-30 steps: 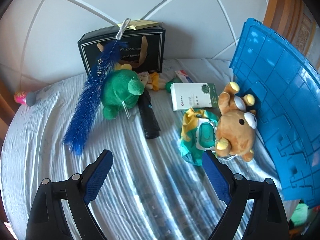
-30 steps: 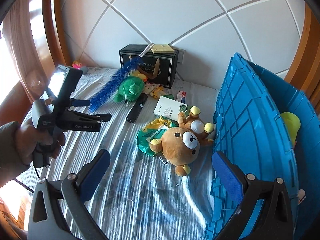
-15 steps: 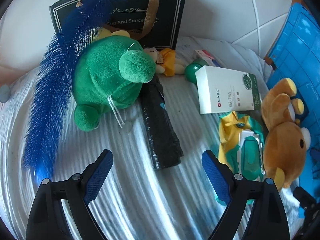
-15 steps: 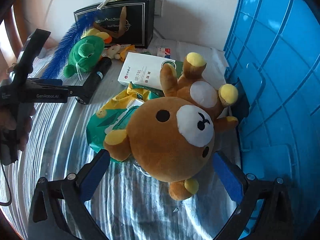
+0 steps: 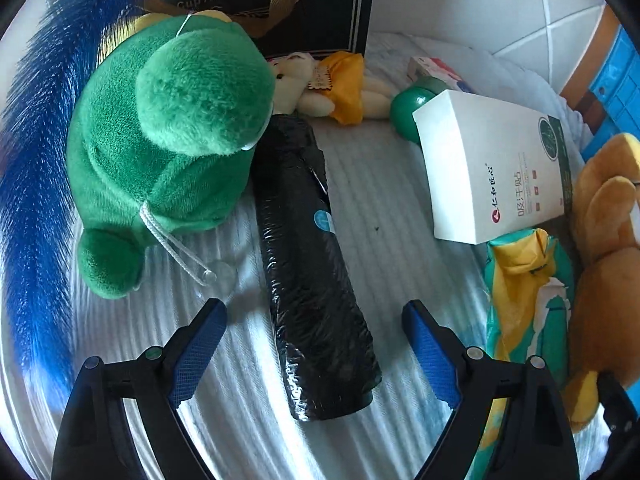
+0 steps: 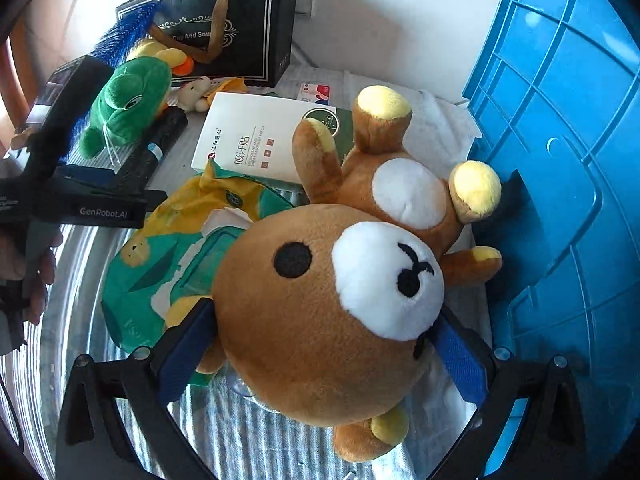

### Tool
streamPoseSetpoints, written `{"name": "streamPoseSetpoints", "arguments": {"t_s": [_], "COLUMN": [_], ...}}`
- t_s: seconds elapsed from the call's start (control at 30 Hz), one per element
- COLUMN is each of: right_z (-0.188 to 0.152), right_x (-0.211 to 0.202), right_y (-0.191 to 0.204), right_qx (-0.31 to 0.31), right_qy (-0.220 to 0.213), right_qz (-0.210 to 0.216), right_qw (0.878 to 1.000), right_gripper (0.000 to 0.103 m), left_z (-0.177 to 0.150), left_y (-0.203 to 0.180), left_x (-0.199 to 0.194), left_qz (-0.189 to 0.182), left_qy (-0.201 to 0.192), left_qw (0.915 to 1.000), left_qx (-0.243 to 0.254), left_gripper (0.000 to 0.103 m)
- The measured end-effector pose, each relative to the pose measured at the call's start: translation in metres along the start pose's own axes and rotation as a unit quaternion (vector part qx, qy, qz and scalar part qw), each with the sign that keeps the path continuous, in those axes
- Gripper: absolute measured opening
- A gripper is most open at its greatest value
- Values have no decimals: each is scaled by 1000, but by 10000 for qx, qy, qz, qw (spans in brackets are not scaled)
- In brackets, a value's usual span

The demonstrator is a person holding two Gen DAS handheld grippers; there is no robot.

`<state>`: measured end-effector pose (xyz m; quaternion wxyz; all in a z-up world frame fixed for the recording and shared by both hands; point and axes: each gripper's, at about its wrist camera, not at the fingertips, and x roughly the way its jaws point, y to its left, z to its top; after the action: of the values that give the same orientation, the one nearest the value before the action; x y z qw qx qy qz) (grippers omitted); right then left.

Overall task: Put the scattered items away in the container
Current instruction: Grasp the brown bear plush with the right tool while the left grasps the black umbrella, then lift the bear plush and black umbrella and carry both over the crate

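**Ana:** Two grippers have closed in over the last second. The left gripper (image 5: 316, 354) was well back from the clutter; now its jaws stand wide open on either side of the near end of the black wrapped cylinder (image 5: 310, 264), gripping nothing.

**Ben:** And the right gripper (image 6: 320, 354)?

**Ana:** It has pushed right up to the brown bear plush (image 6: 332, 312). The bear's head fills the gap between the jaws, both pads close against it. They look spread, not squeezing, so I judge the bear is not yet held.

**Ben:** Where does everything lie?

**Ana:** The bear lies on its back on the striped bedding (image 5: 384, 200), feet away from the jaws, with the blue container (image 6: 560, 160) just right of the right jaw. Left of the left jaws sits the green plush (image 5: 168, 140), touching the cylinder's far end. The white box (image 5: 492, 172) is ahead and to the right.

**Ben:** Meaning?

**Ana:** Both approaches look finished. Probably closing comes next, then a short carry for the bear.
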<state>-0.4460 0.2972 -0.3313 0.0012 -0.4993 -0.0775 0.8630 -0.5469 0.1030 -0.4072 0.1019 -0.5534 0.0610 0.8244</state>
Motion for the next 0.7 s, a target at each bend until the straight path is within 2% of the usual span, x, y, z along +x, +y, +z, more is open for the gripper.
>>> {"name": "streamPoseSetpoints", "arguments": {"t_s": [0.03, 0.07, 0.1, 0.13, 0.2, 0.3, 0.4, 0.7], "right_z": [0, 1, 3, 3, 0, -5, -14, -40], "right_x": [2, 4, 4, 3, -3, -15, -25, -73], "right_y": [0, 1, 1, 0, -2, -2, -3, 14], "right_qx": [-8, -36, -62, -56, -38, -80, -121, -292], "right_qy": [35, 151, 233, 278, 236, 97, 13, -118], "right_qz": [-1, -19, -21, 23, 96, 171, 266, 574], "right_qw": [10000, 9999, 9997, 9996, 9997, 9998, 9996, 9979], "right_gripper": [103, 103, 103, 103, 86, 71, 66, 65], "left_z": [0, 0, 0, 0, -3, -12, -23, -61], "left_y": [0, 0, 0, 1, 1, 3, 6, 26], "left_x": [-2, -5, -9, -10, -12, -18, -27, -63], "left_qz": [-8, -11, 8, 8, -89, -152, -185, -185], "left_qy": [-42, -129, -181, -131, -108, -139, -199, -385], "left_qw": [10000, 9999, 9998, 9999, 9999, 9998, 9996, 9991], "left_qx": [4, 4, 2, -9, 29, 33, -4, -75], "left_gripper": [81, 53, 36, 35, 34, 34, 33, 33]}}
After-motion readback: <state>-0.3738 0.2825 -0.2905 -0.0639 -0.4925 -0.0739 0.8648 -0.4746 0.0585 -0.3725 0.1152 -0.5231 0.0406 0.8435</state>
